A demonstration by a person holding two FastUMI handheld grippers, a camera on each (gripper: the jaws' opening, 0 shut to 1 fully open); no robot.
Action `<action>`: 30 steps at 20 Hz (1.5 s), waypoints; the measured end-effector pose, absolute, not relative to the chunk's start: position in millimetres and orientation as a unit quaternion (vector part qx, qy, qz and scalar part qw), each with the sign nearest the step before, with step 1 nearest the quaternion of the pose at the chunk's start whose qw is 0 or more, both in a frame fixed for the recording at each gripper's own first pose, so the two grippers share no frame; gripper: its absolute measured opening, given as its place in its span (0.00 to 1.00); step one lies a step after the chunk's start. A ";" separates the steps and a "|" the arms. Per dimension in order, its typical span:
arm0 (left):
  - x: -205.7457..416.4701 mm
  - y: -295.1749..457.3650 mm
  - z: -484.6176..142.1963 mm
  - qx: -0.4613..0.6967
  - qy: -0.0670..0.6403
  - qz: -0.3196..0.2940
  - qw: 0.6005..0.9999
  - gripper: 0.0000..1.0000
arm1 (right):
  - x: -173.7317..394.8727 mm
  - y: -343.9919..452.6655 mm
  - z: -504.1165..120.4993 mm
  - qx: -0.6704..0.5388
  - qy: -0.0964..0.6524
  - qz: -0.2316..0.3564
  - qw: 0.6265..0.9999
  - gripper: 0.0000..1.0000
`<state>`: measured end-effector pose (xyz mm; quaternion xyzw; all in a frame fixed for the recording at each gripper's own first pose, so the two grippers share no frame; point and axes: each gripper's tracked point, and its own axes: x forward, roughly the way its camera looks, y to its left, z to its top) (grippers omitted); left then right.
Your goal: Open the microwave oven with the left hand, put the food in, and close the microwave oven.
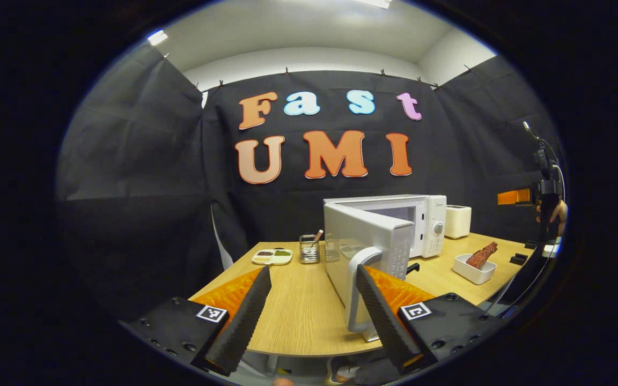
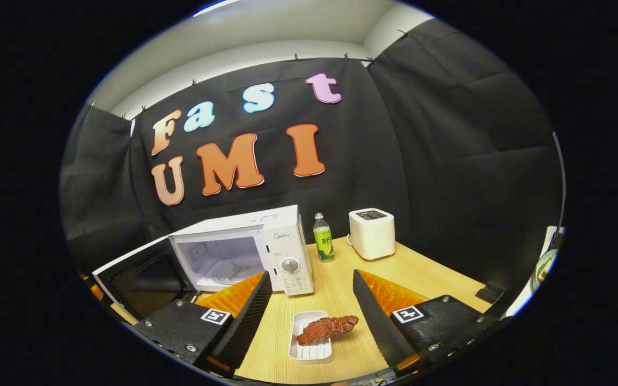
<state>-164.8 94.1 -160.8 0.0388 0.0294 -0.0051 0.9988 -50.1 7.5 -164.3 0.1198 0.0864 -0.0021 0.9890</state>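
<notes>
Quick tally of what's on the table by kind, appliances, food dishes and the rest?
Appliances: 2, microwave and toaster
Food dishes: 2, white tray of meat and condiment plate
Bottles: 1, green bottle
Utensil holders: 1, wire holder
Total: 6

Bench (image 2: 427, 279): microwave oven (image 2: 282, 241) at rear, door (image 2: 142, 279) swung out to its left. Bottle (image 2: 323, 244) just right of oven; toaster (image 2: 372, 234) right of bottle. Tray (image 2: 311, 348) with food (image 2: 326, 329) in front of oven. Sectioned dish (image 1: 272, 257) and wire holder (image 1: 309, 249) left of oven.
</notes>
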 end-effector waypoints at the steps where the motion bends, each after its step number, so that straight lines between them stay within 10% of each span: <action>1: -163.0 101.8 -158.0 0.034 0.027 0.001 0.999 0.96 | -49.4 2.4 -170.0 0.135 0.088 -0.008 0.987 0.94; 15: -128.4 178.7 -173.6 0.001 0.035 0.074 0.997 1.00 | -24.8 -0.9 -301.5 0.328 0.156 -0.063 0.930 0.89; 24: -107.8 215.9 -190.2 0.017 0.062 0.100 0.993 1.00 | -1.1 -7.0 -314.8 0.398 0.138 -0.099 0.902 0.27; 30: -97.2 221.9 -191.1 0.020 0.068 0.103 0.992 1.00 | 3.7 -0.2 -298.8 0.411 0.124 -0.095 0.898 0.11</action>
